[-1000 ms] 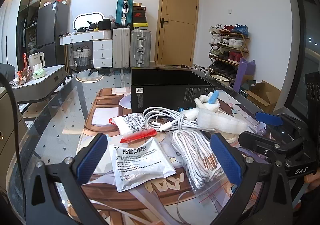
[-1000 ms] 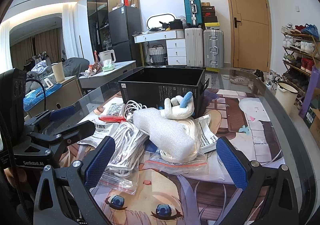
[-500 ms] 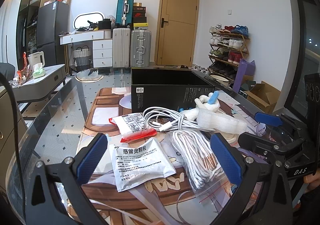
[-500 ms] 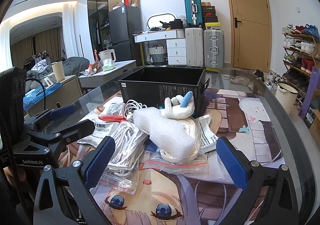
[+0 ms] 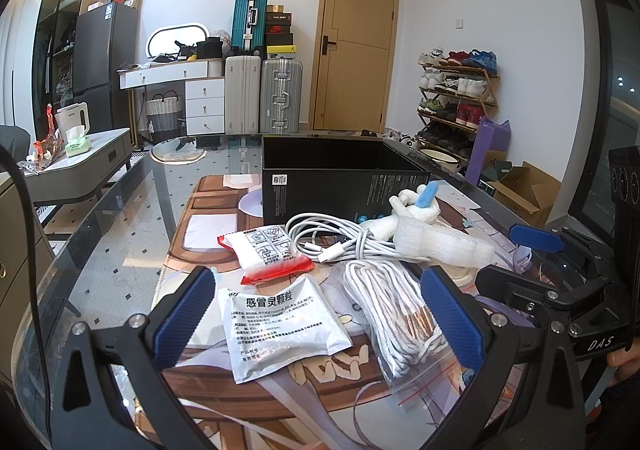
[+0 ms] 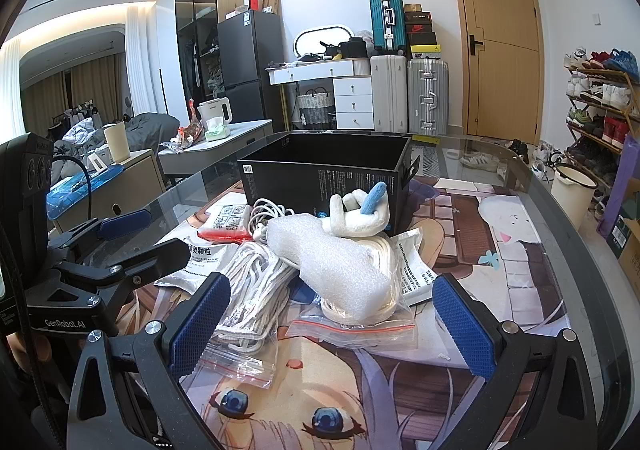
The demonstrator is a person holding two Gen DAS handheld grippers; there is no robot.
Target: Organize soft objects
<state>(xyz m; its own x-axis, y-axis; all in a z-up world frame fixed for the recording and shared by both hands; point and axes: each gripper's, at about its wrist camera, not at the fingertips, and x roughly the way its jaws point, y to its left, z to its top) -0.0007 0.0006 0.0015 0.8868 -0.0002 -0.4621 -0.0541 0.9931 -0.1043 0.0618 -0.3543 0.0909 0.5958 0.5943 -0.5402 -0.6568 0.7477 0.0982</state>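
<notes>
You've got both grippers spread wide and holding nothing, the left gripper [image 5: 318, 314] low in frame over the crinkly white sachet [image 5: 280, 320], the right gripper [image 6: 332, 324] level before the bumpy foam sleeve [image 6: 328, 262], which runs upper-left to lower-right mid-frame, touching the open matte black box [image 6: 326, 170].

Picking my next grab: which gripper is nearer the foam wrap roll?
Right. The right gripper is open directly in front of the foam wrap roll; the left gripper sits off to its left, facing the medicine sachet.
</notes>
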